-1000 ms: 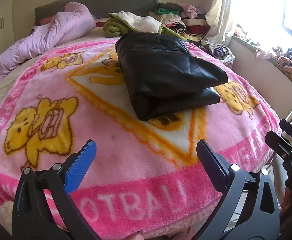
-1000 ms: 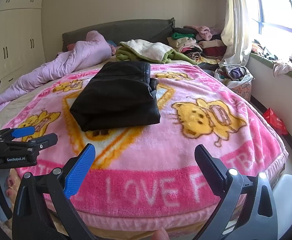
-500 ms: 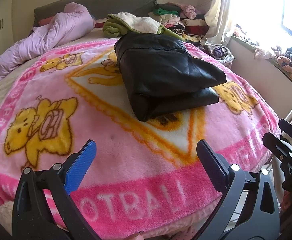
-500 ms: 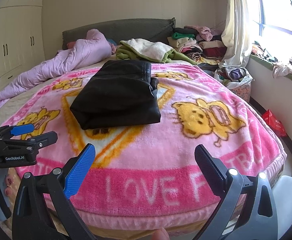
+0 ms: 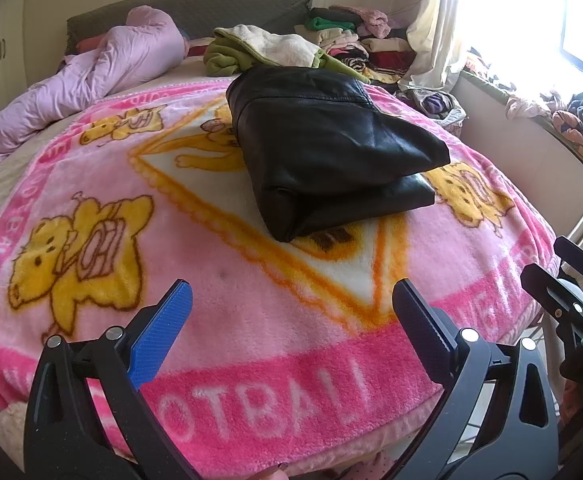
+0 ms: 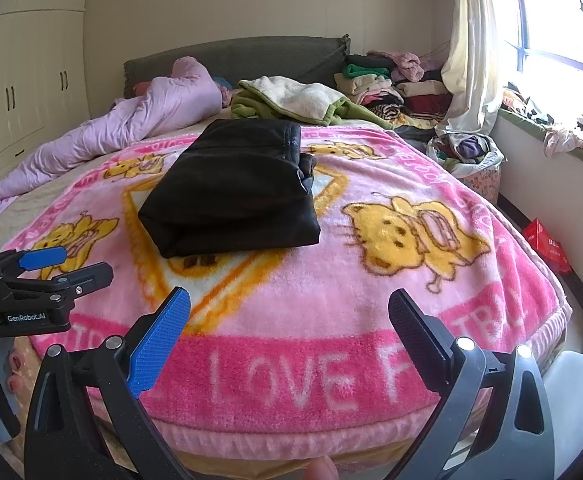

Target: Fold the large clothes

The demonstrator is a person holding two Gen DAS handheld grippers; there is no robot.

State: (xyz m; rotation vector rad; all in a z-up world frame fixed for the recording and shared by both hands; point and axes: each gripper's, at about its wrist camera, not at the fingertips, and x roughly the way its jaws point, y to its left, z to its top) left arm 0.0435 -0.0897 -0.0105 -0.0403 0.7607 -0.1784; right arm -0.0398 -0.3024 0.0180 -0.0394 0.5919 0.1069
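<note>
A black leather-like garment (image 5: 331, 152) (image 6: 235, 192) lies folded into a thick rectangle in the middle of the pink cartoon blanket (image 5: 171, 248) (image 6: 371, 280). My left gripper (image 5: 291, 328) hovers open at the blanket's near edge, well short of the garment, with nothing between its fingers. My right gripper (image 6: 289, 332) is also open and empty, level with the bed's foot. Each gripper shows at the side of the other's view: the right one (image 5: 563, 292), the left one (image 6: 55, 268).
A lilac duvet (image 6: 139, 128) is bunched at the far left. A green and cream blanket (image 6: 291, 100) and stacks of folded clothes (image 6: 391, 84) sit by the headboard. A basket of clothes (image 6: 467, 160) stands beside the bed, below the window sill.
Both grippers have stayed open and nearly still; the views drift only slightly, and the folded garment has not moved.
</note>
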